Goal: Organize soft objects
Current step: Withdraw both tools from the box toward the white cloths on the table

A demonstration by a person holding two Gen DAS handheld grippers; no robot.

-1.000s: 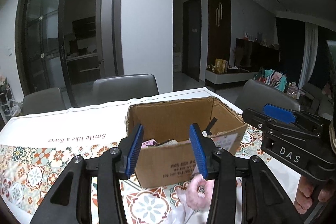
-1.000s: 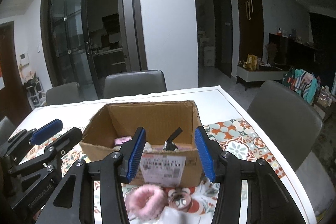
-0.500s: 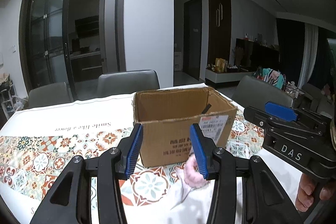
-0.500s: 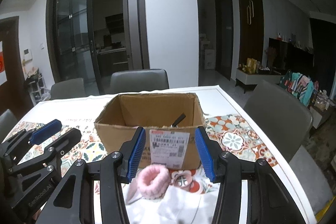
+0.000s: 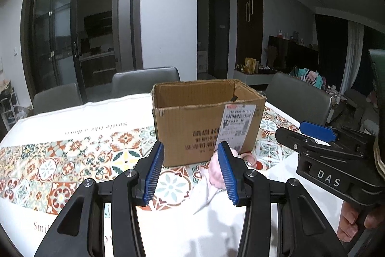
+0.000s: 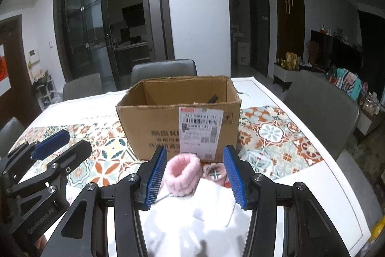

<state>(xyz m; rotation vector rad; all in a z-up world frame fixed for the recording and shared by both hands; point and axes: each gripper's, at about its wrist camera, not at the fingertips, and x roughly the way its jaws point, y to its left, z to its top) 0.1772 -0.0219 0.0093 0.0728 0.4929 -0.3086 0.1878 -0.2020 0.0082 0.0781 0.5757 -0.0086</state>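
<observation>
An open cardboard box (image 5: 204,122) with a shipping label stands on the patterned tablecloth. In front of it, on a white cloth (image 6: 211,206), lie a fluffy pink band (image 6: 184,174) and a thin pink hair ring (image 6: 215,172). My right gripper (image 6: 195,176) hovers open just short of the band, touching nothing. My left gripper (image 5: 191,174) is open too, and the pink band (image 5: 215,175) peeks out beside its right finger. Each gripper shows in the other's view, the right gripper (image 5: 303,134) to the right and the left gripper (image 6: 65,147) to the left. A black item (image 6: 213,98) pokes up inside the box.
Grey chairs (image 5: 144,81) stand along the far side of the table, with another chair (image 6: 320,107) on the right. The table edge (image 6: 341,175) curves close on the right. Patterned cloth (image 5: 72,155) stretches out left of the box.
Both grippers have drawn back from the box and sunk lower. The box looks farther off and its contents are out of sight. The pink band and white cloth have come into fuller view.
</observation>
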